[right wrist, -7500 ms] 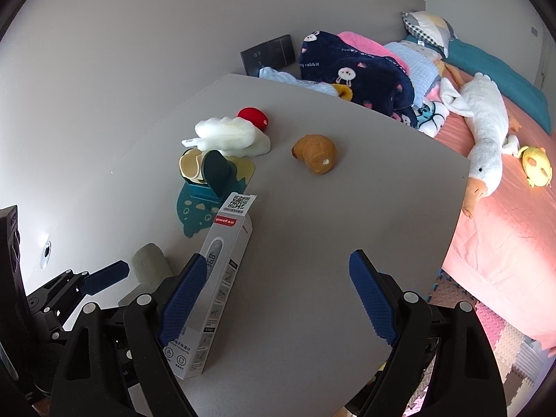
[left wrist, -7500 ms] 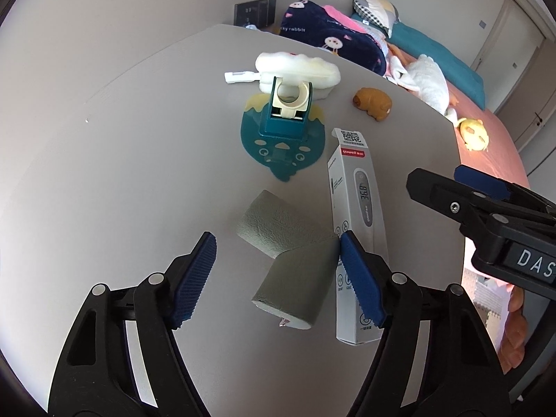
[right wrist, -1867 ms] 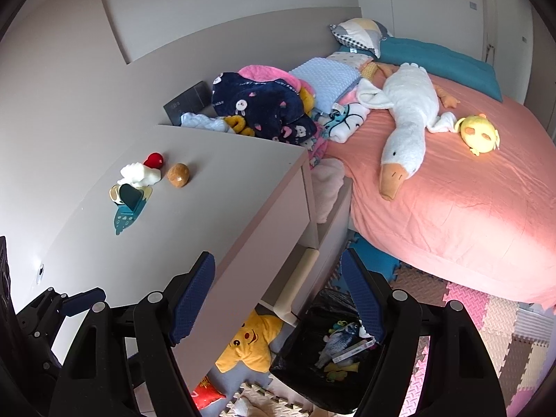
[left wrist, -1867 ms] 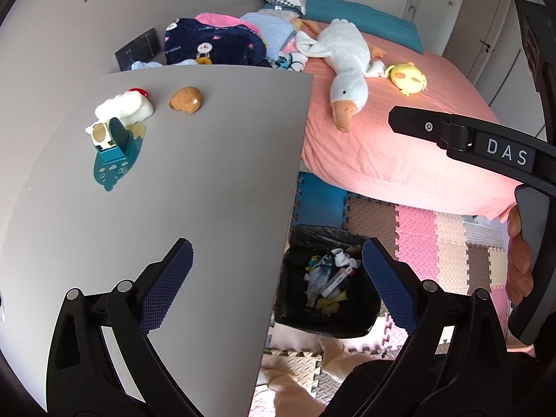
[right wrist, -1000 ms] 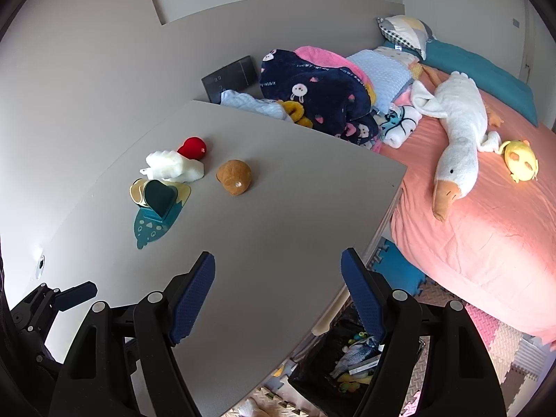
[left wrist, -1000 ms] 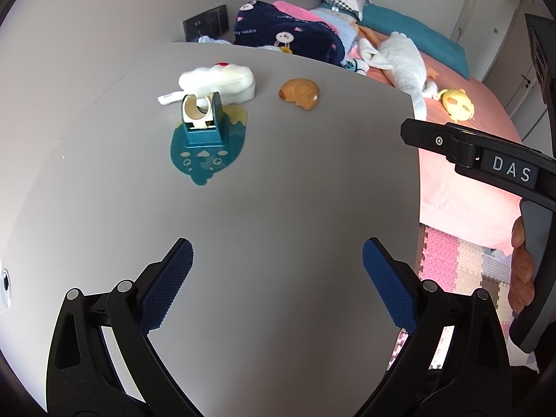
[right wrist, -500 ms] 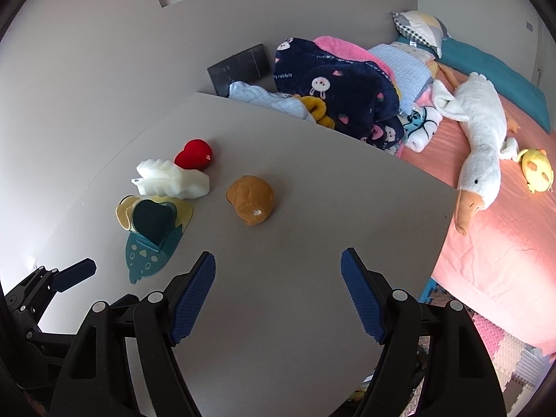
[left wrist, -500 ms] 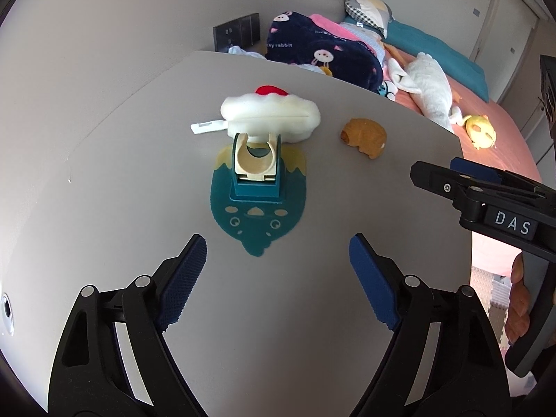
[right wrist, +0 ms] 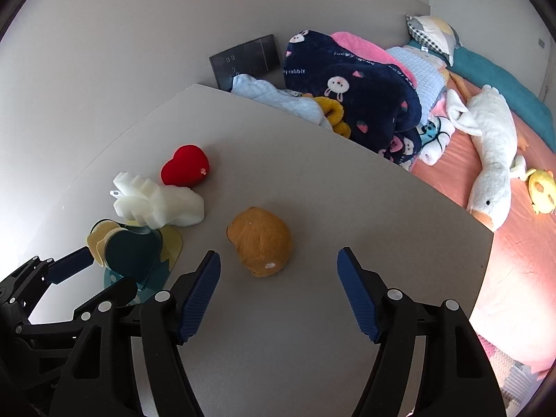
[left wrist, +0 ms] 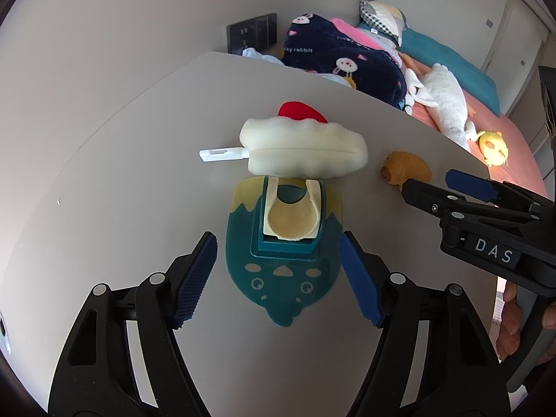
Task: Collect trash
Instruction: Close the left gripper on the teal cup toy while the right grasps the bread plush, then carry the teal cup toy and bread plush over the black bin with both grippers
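the grey worktop (right wrist: 312, 312) carries four small things, so, judging by how it lies now, collecting is not finished: nothing is in either hand-held gripper and no bin shows in either view. beyond the worktop's far edge lies the bed (right wrist: 521, 278) with a white goose plush (right wrist: 493, 153) on it, not part of the job as far as can be told.

largest of the pieces left is the white foam piece (left wrist: 305, 151), lying just behind and touching the teal dinosaur-shaped holder (left wrist: 283, 260), which stands near the worktop's left side. then comes the brown plush lump (right wrist: 260, 239), near the middle, apart from the others. smallest is the red heart (right wrist: 185, 170), just behind the foam.

the left hand-held gripper (left wrist: 278, 274) hangs over the teal holder with its blue pads either side of it; its jaws are closing but do not press on it. the right hand-held gripper (right wrist: 278, 295) is aimed at the brown lump, which sits just ahead of its fingertips; its jaws too are closing, wide of the lump and touching nothing. both grasps seem about to begin.
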The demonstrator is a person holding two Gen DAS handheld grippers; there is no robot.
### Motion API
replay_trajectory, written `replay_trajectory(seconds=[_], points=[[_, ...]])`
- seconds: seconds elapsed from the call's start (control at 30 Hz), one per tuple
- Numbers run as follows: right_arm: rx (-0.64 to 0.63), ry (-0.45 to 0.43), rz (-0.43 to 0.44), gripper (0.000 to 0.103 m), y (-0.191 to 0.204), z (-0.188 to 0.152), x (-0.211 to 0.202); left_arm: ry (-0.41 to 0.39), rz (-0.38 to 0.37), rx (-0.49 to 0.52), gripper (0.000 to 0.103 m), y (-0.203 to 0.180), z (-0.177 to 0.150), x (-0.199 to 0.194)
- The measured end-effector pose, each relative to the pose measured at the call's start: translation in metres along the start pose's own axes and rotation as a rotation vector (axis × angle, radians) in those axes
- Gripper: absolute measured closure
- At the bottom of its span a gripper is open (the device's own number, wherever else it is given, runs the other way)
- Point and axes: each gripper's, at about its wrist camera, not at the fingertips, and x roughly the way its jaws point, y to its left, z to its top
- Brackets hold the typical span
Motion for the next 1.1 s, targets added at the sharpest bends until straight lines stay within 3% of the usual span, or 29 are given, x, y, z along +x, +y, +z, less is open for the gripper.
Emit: replay_trajectory(seconds=[0.1,0.33,0.4,0.53,0.7,0.73,1.1], points=[[-0.01,0.01,-0.012,0.038,0.001,0.005,0.008,0.003,0.006,-0.022,0.042,0.004,0.004,0.006],[-0.048,0.029,-0.014,0.066,0.005,0.007,0.016,0.003,-0.02,-0.021,0.047,0.003,0.009,0.013],[-0.052,0.032,-0.007,0.066,0.006,0.006,0.014,0.005,-0.031,-0.02,0.048,0.002,0.011,0.016],[-0.047,0.027,0.003,0.067,0.006,0.003,0.006,0.002,-0.035,-0.014,0.063,0.0,0.012,0.019],[-0.039,0.02,0.007,0.067,0.005,-0.001,-0.006,0.002,-0.022,-0.007,0.064,-0.002,0.009,0.016],[-0.038,0.019,0.007,0.067,0.004,-0.002,-0.008,-0.002,-0.025,-0.008,0.068,-0.002,0.008,0.015],[-0.013,0.002,0.019,0.067,-0.009,-0.021,-0.049,-0.012,-0.039,0.023,0.068,-0.021,-0.011,-0.013]])
